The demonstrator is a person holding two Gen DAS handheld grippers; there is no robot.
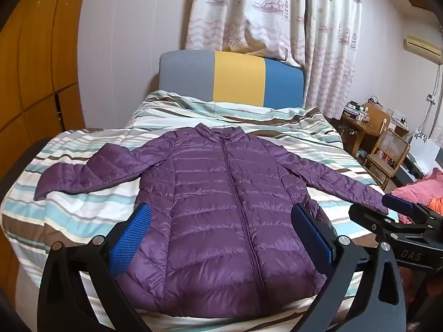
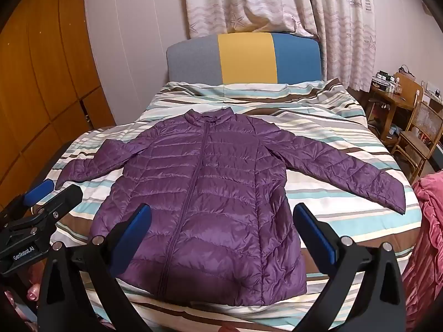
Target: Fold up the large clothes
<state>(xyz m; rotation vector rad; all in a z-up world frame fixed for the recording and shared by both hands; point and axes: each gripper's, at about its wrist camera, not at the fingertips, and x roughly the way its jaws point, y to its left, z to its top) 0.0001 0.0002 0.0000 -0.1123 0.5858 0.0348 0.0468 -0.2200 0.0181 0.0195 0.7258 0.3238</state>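
Purple quilted down jacket (image 1: 221, 191): laid flat, front up and zipped, on the striped duvet (image 1: 83, 215) of the bed. Long axis runs from the hem, nearest the tools, away to the collar by the tricolour headboard (image 1: 232, 80). Both sleeves spread outward, each angled toward the near edge of the bed.

Left tool (image 1: 221, 238): jaws spread wide, nothing between the pads, hovering over the hem end, tilted downward. The left sleeve (image 1: 83, 174) lies off to its left and farther away.

Right tool (image 2: 221, 238): likewise gaping and empty, over the hem's right half. The right sleeve (image 2: 346, 168) lies to its right, cuff near the bed's side.

Judgement: each sleeve is nearer its own-side tool, so a sleeve-inward fold would suit either arm on its own side.
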